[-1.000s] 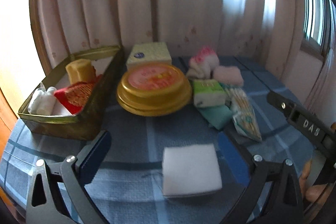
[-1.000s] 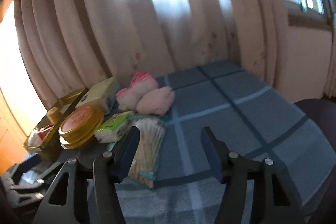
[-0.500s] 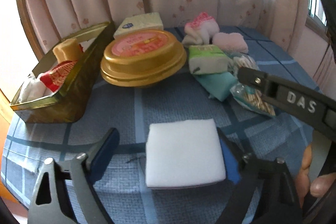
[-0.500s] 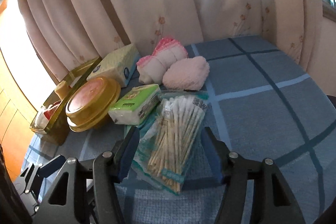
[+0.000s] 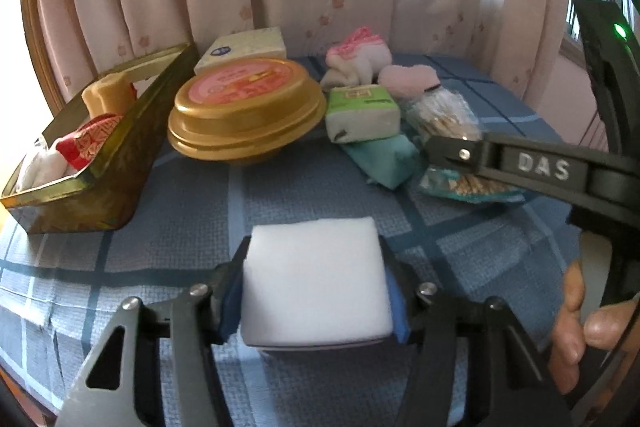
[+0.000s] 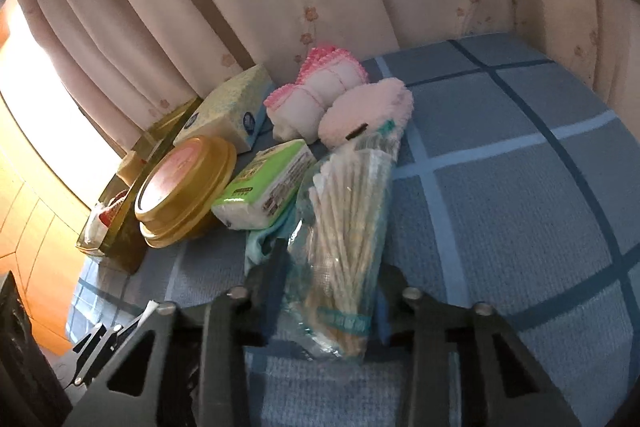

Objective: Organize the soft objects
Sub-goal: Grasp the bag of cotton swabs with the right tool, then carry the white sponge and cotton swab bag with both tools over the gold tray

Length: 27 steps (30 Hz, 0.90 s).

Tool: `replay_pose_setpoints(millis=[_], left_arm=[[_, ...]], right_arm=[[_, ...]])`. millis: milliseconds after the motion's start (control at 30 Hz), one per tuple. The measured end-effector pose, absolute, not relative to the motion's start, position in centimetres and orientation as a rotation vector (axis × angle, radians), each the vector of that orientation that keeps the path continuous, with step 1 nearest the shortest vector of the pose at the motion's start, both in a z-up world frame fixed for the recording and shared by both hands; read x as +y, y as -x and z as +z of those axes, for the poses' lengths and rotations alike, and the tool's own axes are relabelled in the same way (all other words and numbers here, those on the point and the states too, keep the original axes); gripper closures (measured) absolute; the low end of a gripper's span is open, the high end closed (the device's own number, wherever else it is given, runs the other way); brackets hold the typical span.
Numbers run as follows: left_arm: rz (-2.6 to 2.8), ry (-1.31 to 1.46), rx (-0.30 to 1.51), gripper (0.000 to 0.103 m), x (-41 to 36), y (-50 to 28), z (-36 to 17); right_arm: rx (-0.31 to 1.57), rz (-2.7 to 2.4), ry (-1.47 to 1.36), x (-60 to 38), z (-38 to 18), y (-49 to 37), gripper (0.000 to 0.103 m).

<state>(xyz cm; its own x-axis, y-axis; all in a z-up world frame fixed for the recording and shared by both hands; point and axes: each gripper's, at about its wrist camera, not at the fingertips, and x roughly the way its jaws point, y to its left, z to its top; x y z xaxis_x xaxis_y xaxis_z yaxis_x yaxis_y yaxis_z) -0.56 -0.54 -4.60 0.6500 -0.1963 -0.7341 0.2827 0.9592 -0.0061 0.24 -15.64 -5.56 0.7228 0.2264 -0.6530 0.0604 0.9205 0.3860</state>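
A white square foam pad (image 5: 316,279) lies on the blue checked cloth near the front edge. My left gripper (image 5: 316,303) is closing on it, and both blue pads touch its sides. In the right wrist view a clear bag of cotton swabs (image 6: 348,211) lies lengthwise between the fingers of my right gripper (image 6: 330,291), whose jaws are closing and pinch the bag's near end. One right finger (image 5: 520,163) crosses the left wrist view above the same bag (image 5: 444,115).
A gold rectangular tin (image 5: 120,163) at the left holds soft items. Beside it sit a round gold tin (image 5: 244,115), a tissue box (image 5: 244,45), a green tissue pack (image 5: 360,111), a teal cloth (image 5: 384,159), rolled pink-white socks (image 5: 356,59) and a pink puff (image 5: 408,77). A hand (image 5: 580,331) shows at the right.
The left jaws came down and narrowed from wide apart onto the white pad. The right gripper tipped down over the swab bag and its jaws narrowed onto it.
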Motion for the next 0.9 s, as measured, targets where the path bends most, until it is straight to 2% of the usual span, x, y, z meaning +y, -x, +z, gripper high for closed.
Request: replay_pose_setpoints(millis=[133,367,733,900], left_arm=[[-0.294,-0.073,0.811,0.048,-0.1,0.9,-4.5],[-0.333,0.025,0.724,0.048,1.3,1.5,-2.6],[-0.153,-0.098,0.517,0.048,3.2,0.4,1.6],[-0.084,-0.067,0.485,0.048,5.6,-1.8,2.7]], right_arm=[[0.714,0.083,-0.409,-16.3,-5.4,1.3,0.071],[0.572,0.032,-0.387,-17.1,-3.3,3.8,0.071],[0.410,0.033,-0.260,-13.9,0.3,4.0,0.071],[0.346,0.046,-0.201,-11.5,1.3,2.8,0.071]])
